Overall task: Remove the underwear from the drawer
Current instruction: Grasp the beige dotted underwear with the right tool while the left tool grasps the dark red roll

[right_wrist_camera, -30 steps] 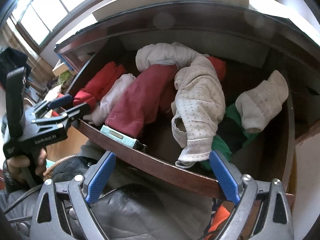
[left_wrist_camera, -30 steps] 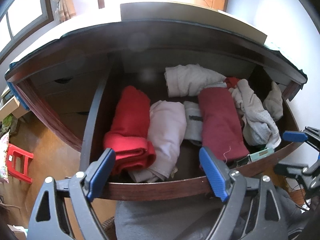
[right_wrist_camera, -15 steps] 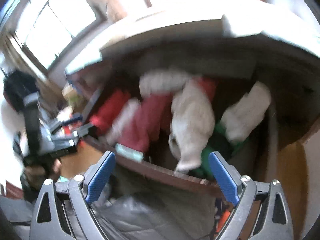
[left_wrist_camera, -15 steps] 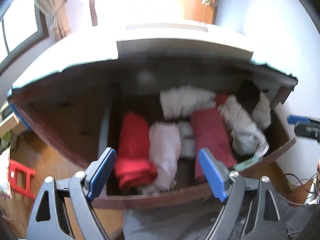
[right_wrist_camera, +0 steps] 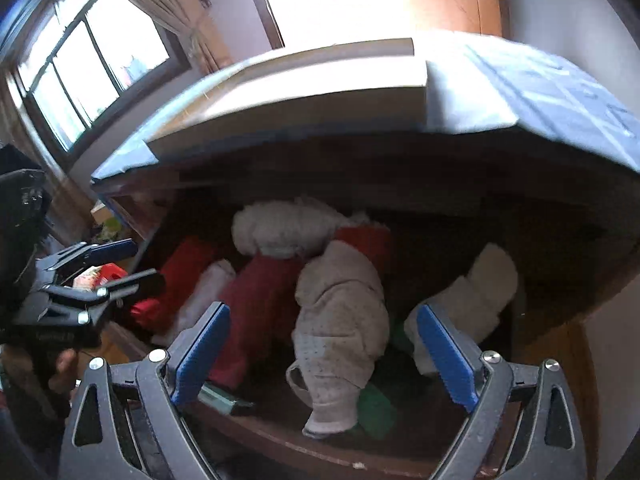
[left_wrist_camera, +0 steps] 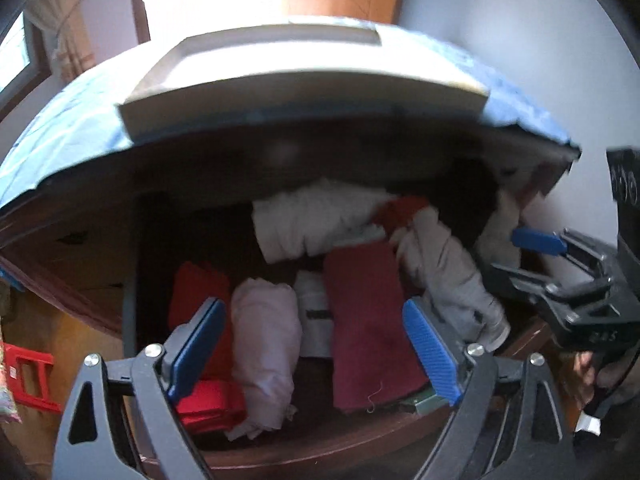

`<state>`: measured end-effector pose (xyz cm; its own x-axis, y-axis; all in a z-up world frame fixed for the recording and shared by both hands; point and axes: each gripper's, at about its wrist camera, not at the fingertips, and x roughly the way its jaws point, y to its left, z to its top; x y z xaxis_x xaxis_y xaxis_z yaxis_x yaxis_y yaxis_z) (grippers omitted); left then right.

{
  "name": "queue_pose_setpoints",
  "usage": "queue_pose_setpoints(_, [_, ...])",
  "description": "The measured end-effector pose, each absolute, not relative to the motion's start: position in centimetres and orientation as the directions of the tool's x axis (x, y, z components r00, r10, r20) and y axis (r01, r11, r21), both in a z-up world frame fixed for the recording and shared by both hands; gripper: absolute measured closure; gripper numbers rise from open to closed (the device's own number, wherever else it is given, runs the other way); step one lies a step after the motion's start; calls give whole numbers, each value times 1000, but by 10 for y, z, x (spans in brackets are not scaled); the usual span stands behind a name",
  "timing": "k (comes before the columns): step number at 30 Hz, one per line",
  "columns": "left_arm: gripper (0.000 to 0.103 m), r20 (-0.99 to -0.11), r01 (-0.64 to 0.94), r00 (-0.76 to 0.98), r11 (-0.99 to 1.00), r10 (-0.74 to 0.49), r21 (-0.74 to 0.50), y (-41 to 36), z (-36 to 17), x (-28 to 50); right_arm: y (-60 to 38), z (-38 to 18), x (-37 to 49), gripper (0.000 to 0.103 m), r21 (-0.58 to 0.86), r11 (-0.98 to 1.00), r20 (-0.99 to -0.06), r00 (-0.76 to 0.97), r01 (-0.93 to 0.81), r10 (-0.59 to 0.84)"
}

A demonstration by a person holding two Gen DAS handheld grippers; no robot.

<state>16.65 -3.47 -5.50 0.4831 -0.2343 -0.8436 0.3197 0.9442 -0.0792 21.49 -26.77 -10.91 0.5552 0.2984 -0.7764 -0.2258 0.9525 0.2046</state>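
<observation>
The dark wooden drawer (left_wrist_camera: 304, 452) stands open, filled with folded clothes: a red roll (left_wrist_camera: 196, 296), a pale pink roll (left_wrist_camera: 266, 332), a maroon piece (left_wrist_camera: 368, 320) and a dotted beige underwear piece (right_wrist_camera: 340, 312) lying over the pile. My left gripper (left_wrist_camera: 312, 344) is open and empty above the drawer's front. My right gripper (right_wrist_camera: 324, 352) is open and empty, with the beige underwear between its fingers' line of sight. Each gripper also shows in the other's view, the right one (left_wrist_camera: 560, 256) and the left one (right_wrist_camera: 96, 268).
A cream sock-like bundle (right_wrist_camera: 476, 300) and green cloth (right_wrist_camera: 374, 412) lie at the drawer's right. A white roll (left_wrist_camera: 316, 220) lies at the back. A flat white board (left_wrist_camera: 280, 76) lies on the blue-covered desk top (right_wrist_camera: 540, 92) above the drawer. A red stool (left_wrist_camera: 24, 376) stands left.
Both grippers have risen and pulled back, so the desk top now shows above the drawer. The clothes have not moved. Both grippers stay open.
</observation>
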Motion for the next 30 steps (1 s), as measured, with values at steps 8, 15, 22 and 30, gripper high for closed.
queue_pose_setpoints(8, [11, -887, 314, 386, 940, -254, -133, -33, -78, 176, -256, -147, 241, 42, 200, 949, -852, 435, -244, 291])
queue_pose_setpoints(15, [11, -909, 298, 323, 940, -263, -166, -33, -86, 185, -243, -177, 259, 42, 151, 961, -924, 311, -233, 221])
queue_pose_setpoints(22, [11, -926, 343, 273, 926, -261, -160, -58, -95, 190, -260, -175, 248, 59, 179, 960, -898, 362, -216, 249])
queue_pose_setpoints(30, [13, -962, 317, 166, 936, -217, -157, -80, -120, 201, -304, -143, 220, 61, 344, 930, -784, 505, -131, 361])
